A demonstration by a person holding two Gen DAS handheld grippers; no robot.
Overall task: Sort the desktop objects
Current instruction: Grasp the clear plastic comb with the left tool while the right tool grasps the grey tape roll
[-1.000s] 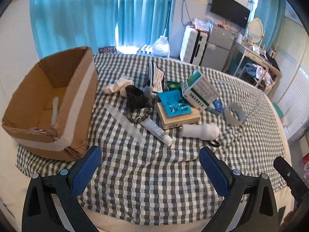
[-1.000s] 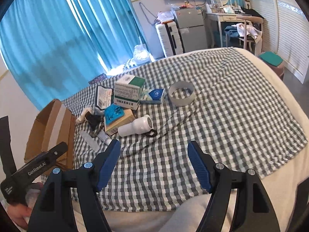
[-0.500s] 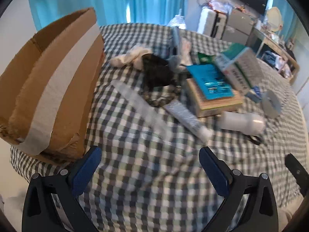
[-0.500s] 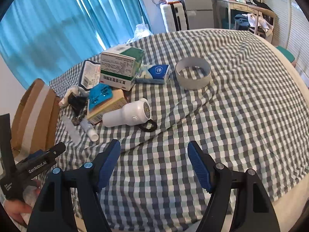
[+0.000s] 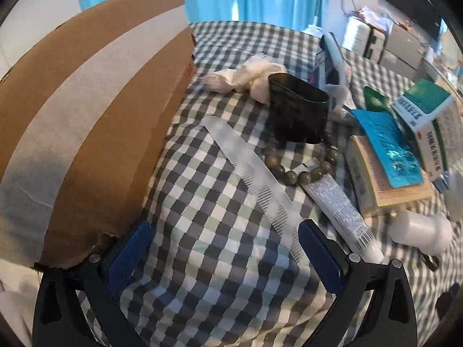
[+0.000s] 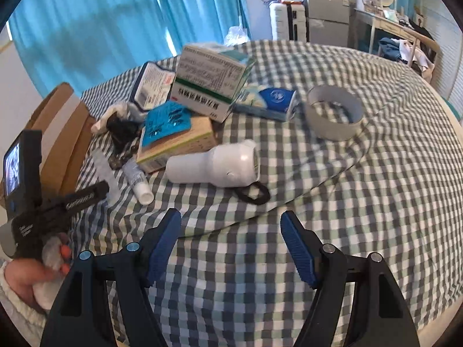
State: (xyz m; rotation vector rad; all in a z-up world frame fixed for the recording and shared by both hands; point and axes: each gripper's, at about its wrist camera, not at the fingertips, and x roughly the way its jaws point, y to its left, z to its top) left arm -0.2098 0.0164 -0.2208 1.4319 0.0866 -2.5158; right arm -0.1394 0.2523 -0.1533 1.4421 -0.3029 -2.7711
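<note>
My left gripper is open and low over the checked cloth, with the near end of a clear comb just inside its right finger. Past the comb lie a bead bracelet, a white tube and a dark cup. The cardboard box stands close on the left. My right gripper is open and empty, just short of a white bottle with a black loop. A tape ring lies farther right.
A green and white carton, a blue blister pack on a tan box, a blue pouch and crumpled tissue crowd the middle. Furniture stands beyond the table. The hand holding the left gripper shows at the right wrist view's left edge.
Both grippers have dropped and moved in toward the pile. The left one now sits beside the box with the comb at its fingers; the right one has closed in on the white bottle.
</note>
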